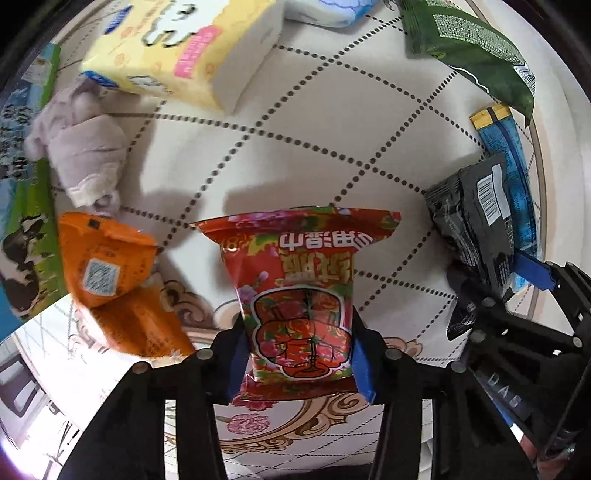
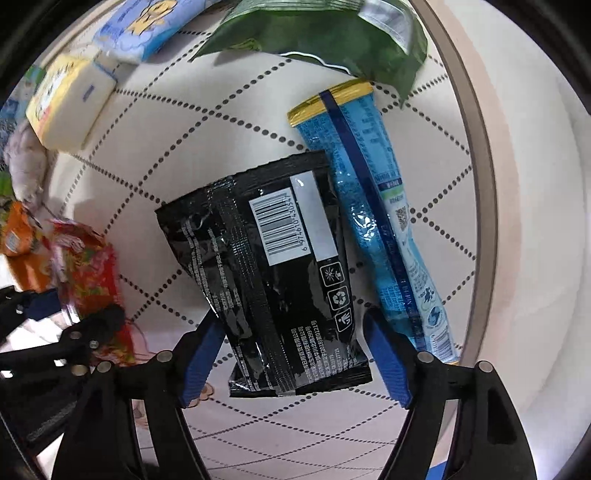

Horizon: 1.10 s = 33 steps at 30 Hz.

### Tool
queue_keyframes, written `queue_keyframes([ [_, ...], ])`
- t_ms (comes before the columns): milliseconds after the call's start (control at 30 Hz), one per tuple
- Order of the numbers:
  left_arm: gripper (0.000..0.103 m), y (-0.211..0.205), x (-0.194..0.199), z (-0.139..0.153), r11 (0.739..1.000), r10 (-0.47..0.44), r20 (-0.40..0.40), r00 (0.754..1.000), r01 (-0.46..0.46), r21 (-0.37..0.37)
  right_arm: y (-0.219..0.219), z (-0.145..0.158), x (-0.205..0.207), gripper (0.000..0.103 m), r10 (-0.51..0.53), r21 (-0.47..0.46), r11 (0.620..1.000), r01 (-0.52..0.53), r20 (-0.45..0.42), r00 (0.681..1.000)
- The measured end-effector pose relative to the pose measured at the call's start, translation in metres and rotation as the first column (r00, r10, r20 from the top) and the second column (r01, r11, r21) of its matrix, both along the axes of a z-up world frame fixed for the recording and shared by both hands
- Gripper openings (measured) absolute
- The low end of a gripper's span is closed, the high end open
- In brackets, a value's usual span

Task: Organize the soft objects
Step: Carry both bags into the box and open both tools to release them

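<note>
Left gripper (image 1: 299, 354): we see its 2 blue-padded fingers pressed against both sides of a red, flower-printed foil pouch (image 1: 295, 295), which it holds above the cloth.

Right gripper (image 2: 295, 365): its fingers stand either side of a black, glossy plastic sachet with a white barcode label (image 2: 273, 266); the left pad touches the sachet, the right pad looks just clear, so we cannot tell whether the grip is firm.

Surface: a round, cream quilted tablecloth with dotted diamond lines (image 1: 332, 122).

Placed items: a yellow soft tissue pack (image 1: 177, 48), a grey plush toy (image 1: 81, 144) and an orange foil packet (image 1: 103, 258) lie on the left; a green crinkled bag (image 2: 325, 33), a pale blue wipes pack (image 2: 140, 29) and a long blue tube-shaped sachet with a gold end (image 2: 376, 214) lie at the far and right side.

Progress: we judge the sorting roughly midway; 2 packs are in the grippers and not yet set down, and no final grouping is evident.

Open room: the cloth's centre, between the yellow pack and the black sachet, is bare.

Edges: the table's brown rim (image 2: 476, 184) runs close beside the blue tube, so little margin remains on the right.
</note>
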<state>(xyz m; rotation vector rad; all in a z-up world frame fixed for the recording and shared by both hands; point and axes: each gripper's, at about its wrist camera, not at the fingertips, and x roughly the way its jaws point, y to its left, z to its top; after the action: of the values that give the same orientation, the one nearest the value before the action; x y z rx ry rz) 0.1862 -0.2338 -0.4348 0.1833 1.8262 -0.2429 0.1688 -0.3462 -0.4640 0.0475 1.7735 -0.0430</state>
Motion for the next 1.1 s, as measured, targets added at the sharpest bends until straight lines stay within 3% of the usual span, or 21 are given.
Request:
queue_keyframes([
  [233,0.043,0.013,-0.018,0.047,1.000,-0.012,0.082,0.997,0.013,-0.001,0.005,0.002,-0.032,0.054,-0.076,0.037,0.996,0.075,0.015,0.997],
  [367,0.043,0.024,-0.026,0.086,0.999,-0.004,0.140,0.990,0.008,-0.032,0.011,0.027,-0.042,0.053,-0.134,0.084,0.988,0.129,0.052,0.990],
  [600,0.043,0.084,-0.022,0.183,0.994,0.059,0.294,0.954,-0.029,-0.106,0.049,0.095,-0.053,0.053,-0.157,0.207,0.971,0.122,0.165,0.974],
  [800,0.043,0.149,-0.002,0.262,0.988,0.135,0.397,0.908,-0.095,-0.120,0.102,0.194,-0.010,0.053,-0.139,0.313,0.948,0.052,0.262,0.955],
  [833,0.043,0.161,0.002,0.265,0.987,0.147,0.405,0.903,-0.108,-0.118,0.087,0.219,-0.001,0.053,-0.133,0.323,0.946,0.040,0.270,0.954],
  [933,0.043,0.216,0.020,0.270,0.979,0.200,0.417,0.886,-0.169,-0.109,0.127,0.248,0.017,0.053,-0.118,0.358,0.934,0.003,0.301,0.946],
  [1100,0.043,0.288,0.058,0.246,0.961,0.276,0.370,0.887,-0.250,-0.118,0.210,0.261,0.059,0.053,-0.109,0.390,0.921,-0.016,0.295,0.949],
])
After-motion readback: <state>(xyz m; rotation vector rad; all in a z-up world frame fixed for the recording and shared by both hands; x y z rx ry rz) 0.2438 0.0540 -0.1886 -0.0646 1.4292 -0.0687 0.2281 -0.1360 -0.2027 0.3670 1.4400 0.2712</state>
